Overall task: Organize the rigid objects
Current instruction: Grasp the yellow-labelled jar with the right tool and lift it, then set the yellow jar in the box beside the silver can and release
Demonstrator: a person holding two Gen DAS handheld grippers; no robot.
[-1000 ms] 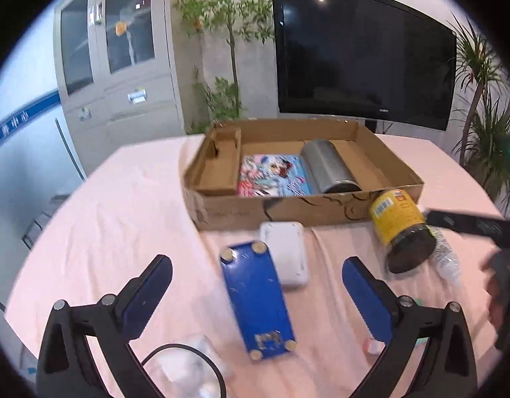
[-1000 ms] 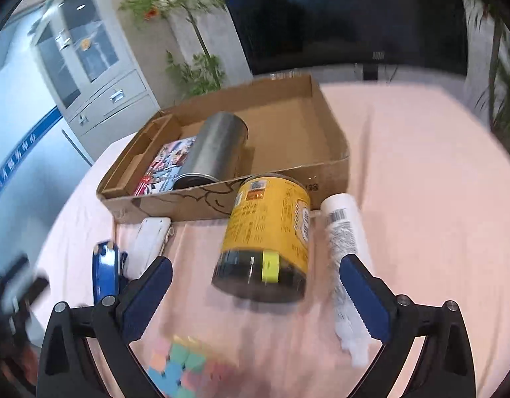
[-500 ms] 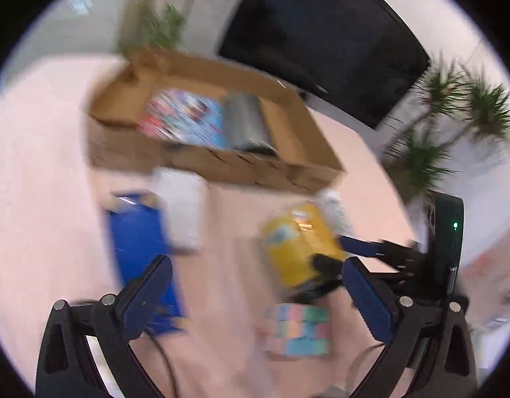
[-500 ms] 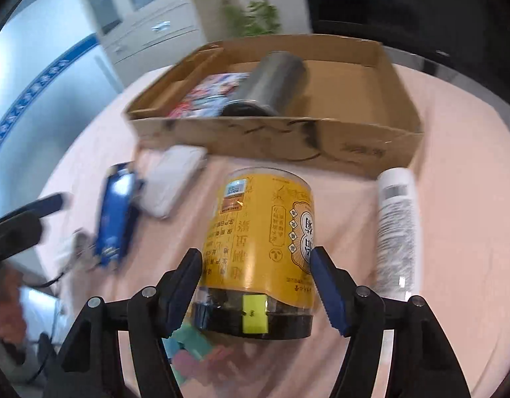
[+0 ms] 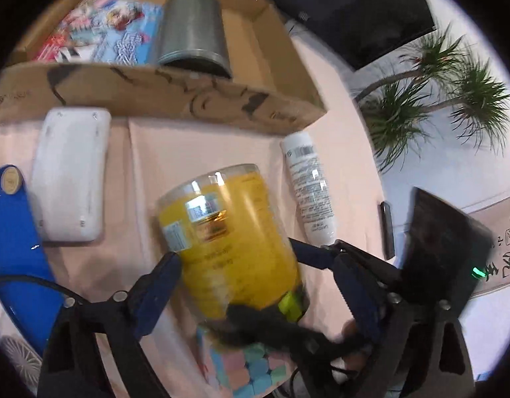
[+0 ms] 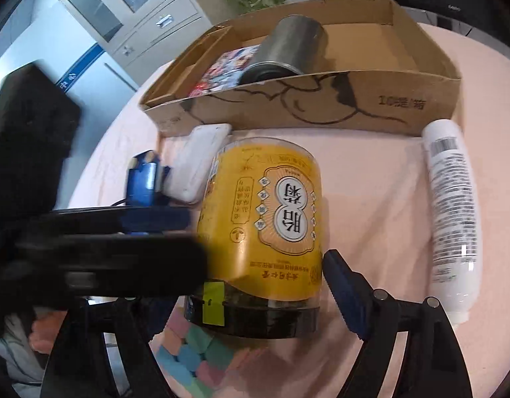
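A yellow jar with a black lid (image 5: 235, 245) (image 6: 264, 232) lies on the pink table. My right gripper (image 6: 255, 285) is shut on it near the lid. My left gripper (image 5: 261, 292) is open with its fingers on both sides of the same jar; whether they touch it I cannot tell. The left gripper crosses the right wrist view as a dark blur (image 6: 122, 252). The cardboard box (image 5: 188, 96) (image 6: 404, 99) behind holds a metal can (image 5: 192, 30) (image 6: 284, 49) and a colourful booklet (image 5: 99, 33).
A white tube (image 5: 309, 189) (image 6: 450, 205) lies right of the jar. A white flat case (image 5: 69, 175) (image 6: 198, 159) and a blue device (image 5: 13, 238) (image 6: 145, 175) lie left. A pastel cube (image 5: 248, 364) (image 6: 188, 355) sits under the lid.
My left gripper swung right and came in around the jar. My right gripper closed on the jar and moved closer over it.
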